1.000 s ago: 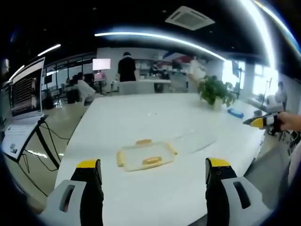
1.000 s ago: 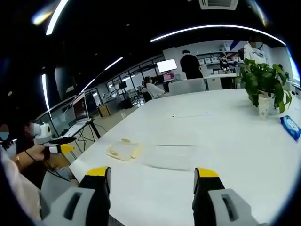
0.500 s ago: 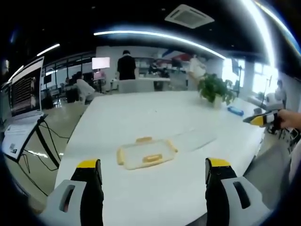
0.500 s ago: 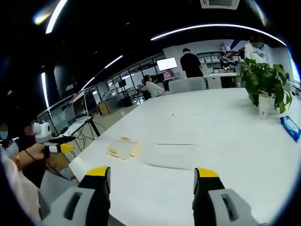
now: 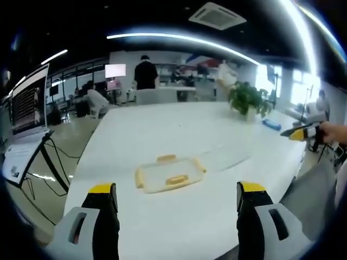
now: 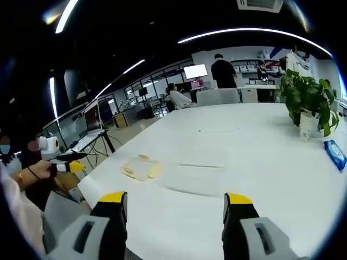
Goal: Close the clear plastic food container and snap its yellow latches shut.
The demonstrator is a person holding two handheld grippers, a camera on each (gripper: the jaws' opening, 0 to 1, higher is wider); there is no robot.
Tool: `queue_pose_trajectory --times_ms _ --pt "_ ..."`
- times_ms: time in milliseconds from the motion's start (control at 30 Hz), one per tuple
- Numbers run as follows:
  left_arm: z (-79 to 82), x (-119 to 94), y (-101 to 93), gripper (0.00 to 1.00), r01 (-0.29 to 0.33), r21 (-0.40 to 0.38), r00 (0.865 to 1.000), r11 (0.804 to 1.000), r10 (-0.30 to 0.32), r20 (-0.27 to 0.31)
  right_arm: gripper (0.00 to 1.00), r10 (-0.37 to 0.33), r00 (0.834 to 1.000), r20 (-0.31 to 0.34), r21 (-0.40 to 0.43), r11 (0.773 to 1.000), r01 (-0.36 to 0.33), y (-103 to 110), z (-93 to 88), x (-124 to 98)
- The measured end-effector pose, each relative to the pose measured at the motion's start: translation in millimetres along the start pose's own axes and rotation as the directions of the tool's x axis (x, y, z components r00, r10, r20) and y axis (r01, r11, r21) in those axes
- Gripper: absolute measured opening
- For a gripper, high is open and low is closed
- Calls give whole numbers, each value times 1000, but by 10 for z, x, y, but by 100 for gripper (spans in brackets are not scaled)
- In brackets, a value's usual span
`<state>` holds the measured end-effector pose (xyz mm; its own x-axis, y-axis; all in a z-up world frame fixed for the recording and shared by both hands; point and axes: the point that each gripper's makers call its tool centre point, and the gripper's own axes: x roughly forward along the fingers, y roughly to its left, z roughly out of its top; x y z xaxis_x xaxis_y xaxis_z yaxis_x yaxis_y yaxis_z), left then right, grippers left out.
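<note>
A clear food container [image 5: 169,176] with yellow latches [image 5: 175,180] lies at lower centre of the left gripper view on a white bench [image 5: 162,135], long axis left-right, just ahead of the left hand-held gripper [image 5: 177,203], jaws apart and empty. The right hand-held gripper [image 6: 174,206], also apart, looks farther off. Its view adds a flat clear sheet [image 6: 195,179], probably the lid, beside the container.

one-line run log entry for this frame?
phase: pre-contact | container: on table, latches unsnapped | clear lid: beside it | left gripper: open | right gripper: open
</note>
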<state>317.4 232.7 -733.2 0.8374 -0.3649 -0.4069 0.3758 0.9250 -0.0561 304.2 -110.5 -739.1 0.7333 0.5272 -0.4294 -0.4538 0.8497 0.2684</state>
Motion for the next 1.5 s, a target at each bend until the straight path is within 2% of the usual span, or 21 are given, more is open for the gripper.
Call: queue_pose_trajectory --times_ms 567,700,1133,1233,1400,1500 --pt "-51 103 109 90 -12 33 999 999 13 -38 72 32 999 -21 -68 997 -33 -32 139 177" --pt "-85 141 107 90 4 44 999 999 -1 -54 71 31 999 -25 -93 995 -34 -33 156 224" --pt "-130 329 166 89 39 127 994 991 -26 -103 71 70 995 -74 -133 988 -80 -16 183 401" --pt "-118 371 185 89 33 156 993 987 -15 -114 71 83 992 -92 -155 983 -96 -9 198 450" --pt "-95 430 166 89 58 219 989 974 -27 -142 71 103 989 -108 -176 977 -121 18 238 534" --pt "-87 463 168 88 67 228 988 971 -33 -152 71 109 987 -116 -179 975 -129 16 250 587"
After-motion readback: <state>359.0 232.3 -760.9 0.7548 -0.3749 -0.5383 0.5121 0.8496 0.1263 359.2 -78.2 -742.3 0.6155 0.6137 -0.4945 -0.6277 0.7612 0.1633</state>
